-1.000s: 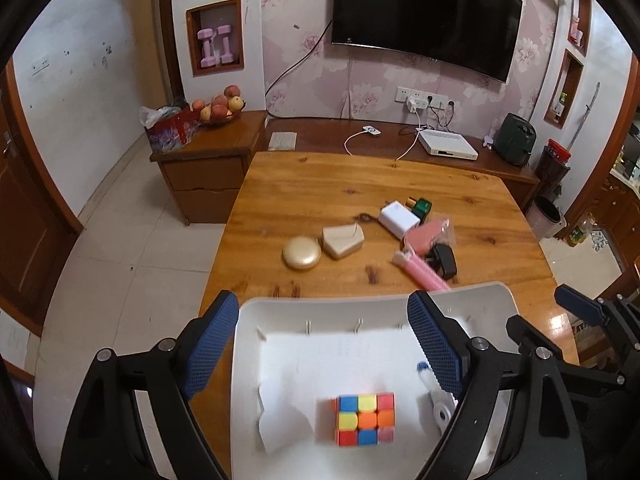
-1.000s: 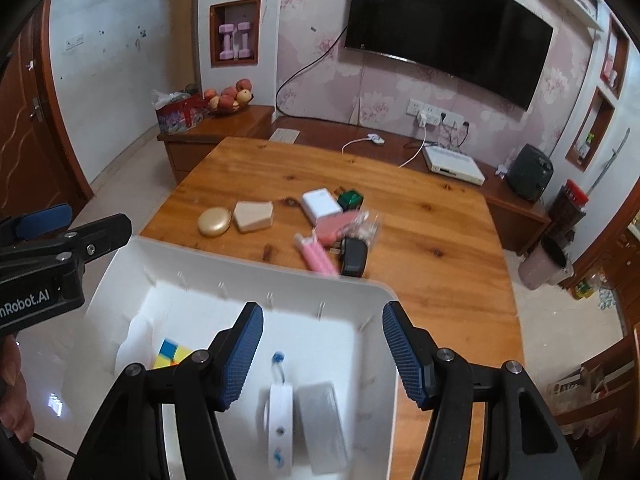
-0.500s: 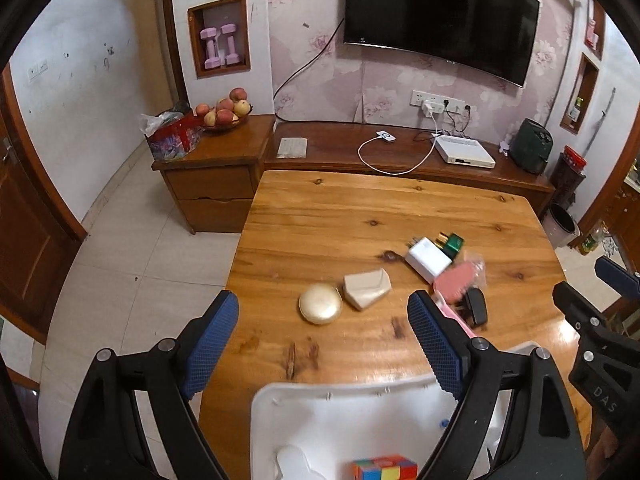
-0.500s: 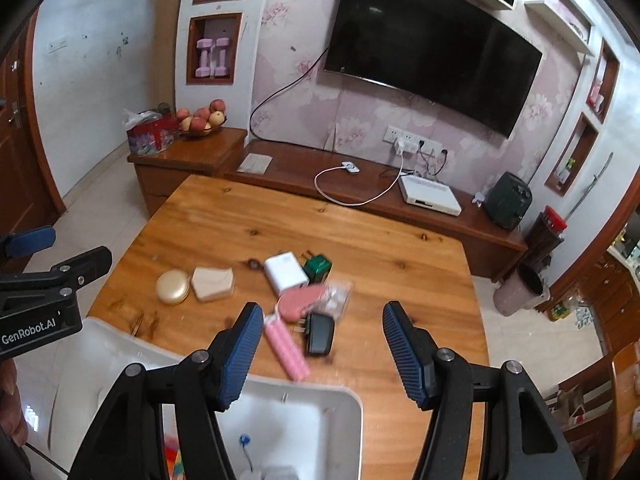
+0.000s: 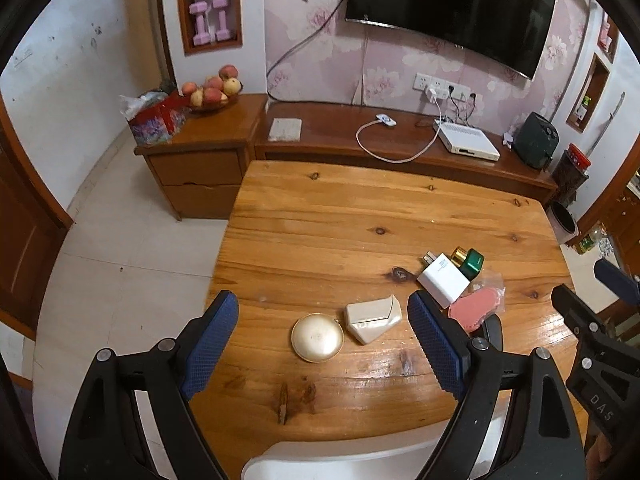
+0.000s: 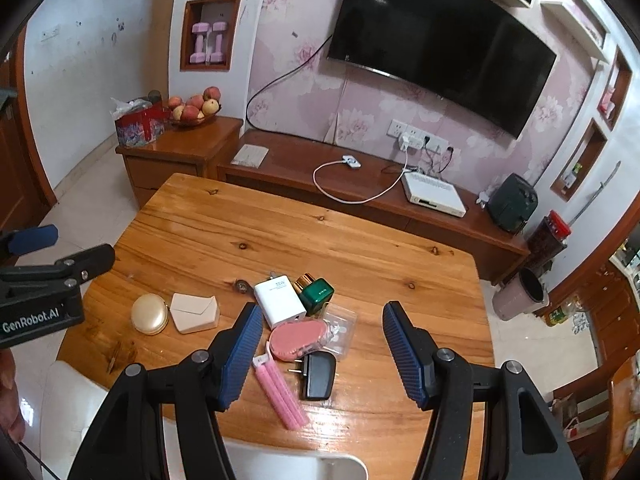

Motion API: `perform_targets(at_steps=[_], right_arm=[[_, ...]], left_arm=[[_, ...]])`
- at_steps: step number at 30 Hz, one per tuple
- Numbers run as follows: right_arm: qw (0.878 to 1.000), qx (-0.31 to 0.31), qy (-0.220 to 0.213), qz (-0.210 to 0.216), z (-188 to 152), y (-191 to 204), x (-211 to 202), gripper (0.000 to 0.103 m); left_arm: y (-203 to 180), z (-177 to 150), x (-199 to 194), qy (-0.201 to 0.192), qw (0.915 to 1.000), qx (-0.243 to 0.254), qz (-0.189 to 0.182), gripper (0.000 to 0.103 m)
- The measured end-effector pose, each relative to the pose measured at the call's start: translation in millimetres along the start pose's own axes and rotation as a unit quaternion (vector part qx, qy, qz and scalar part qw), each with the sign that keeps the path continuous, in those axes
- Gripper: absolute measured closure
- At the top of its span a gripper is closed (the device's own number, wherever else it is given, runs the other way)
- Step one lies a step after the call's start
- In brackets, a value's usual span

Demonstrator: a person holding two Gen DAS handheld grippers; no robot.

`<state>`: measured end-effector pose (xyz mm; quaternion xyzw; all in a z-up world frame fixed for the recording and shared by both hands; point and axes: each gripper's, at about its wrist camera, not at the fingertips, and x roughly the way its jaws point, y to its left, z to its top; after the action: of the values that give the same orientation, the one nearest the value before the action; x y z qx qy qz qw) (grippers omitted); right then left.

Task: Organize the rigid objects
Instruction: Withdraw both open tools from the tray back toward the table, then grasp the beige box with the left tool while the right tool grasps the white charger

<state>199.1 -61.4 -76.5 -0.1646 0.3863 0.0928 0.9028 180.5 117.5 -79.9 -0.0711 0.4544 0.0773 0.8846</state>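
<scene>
Small objects lie loose on the wooden table. Between the fingers of my open, empty left gripper I see a round gold compact and a beige case. My right gripper is also open and empty, hovering above a pink oval pouch, a black plug adapter and a pink stick-shaped item. Just beyond them lie a white charger and a green bottle. Only the rim of the white bin shows at the bottom edge, its contents hidden.
A low wooden cabinet with a white box and a cable runs along the wall behind the table, under a television. A side cabinet holds a fruit bowl and a tissue box. Tiled floor lies to the table's left.
Both grippers have travelled from above the white bin out over the table's loose objects. The bin, with the colour cube and other items, has slid out of view except its rim. Jaws unchanged.
</scene>
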Motion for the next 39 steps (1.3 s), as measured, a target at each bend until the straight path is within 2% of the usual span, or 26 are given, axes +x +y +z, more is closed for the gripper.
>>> perform_targets(at_steps=[9,14,19,24,28,32,36,39], right_arm=[[1.0,-0.011,0.026,0.002,15,5,35,0.04],[0.998,-0.001,0.052,0.033,24,-3,57,0.04],[0.993,0.01,0.091,0.07,34,-14,88,0.04],[0.984,0.005,0.135,0.114,30,-7,119,0.04],[0.974,0.007,0.173,0.147,21,3,143,0.04],[0.965,0.015,0.198,0.174,17,10,161,0.04],[0.961,0.01,0.21,0.182,19,17,172,0.04],[0.96,0.003,0.218,0.178,20,21,181,0.039]], left_arm=[[-7,1,40,0.047,0.9982,0.034,-0.013,0.015],[-13,1,61,0.08,0.9952,0.054,-0.017,0.015],[-21,1,78,0.108,0.9904,0.077,-0.038,0.015],[-32,-5,96,0.135,0.9812,0.131,-0.043,0.015],[-35,-7,110,0.153,0.9748,0.158,-0.038,0.015],[-38,-8,118,0.178,0.967,0.174,-0.055,0.015],[-47,-7,123,0.191,0.959,0.202,-0.054,0.015],[-54,-6,131,0.194,0.9526,0.232,-0.035,0.015]])
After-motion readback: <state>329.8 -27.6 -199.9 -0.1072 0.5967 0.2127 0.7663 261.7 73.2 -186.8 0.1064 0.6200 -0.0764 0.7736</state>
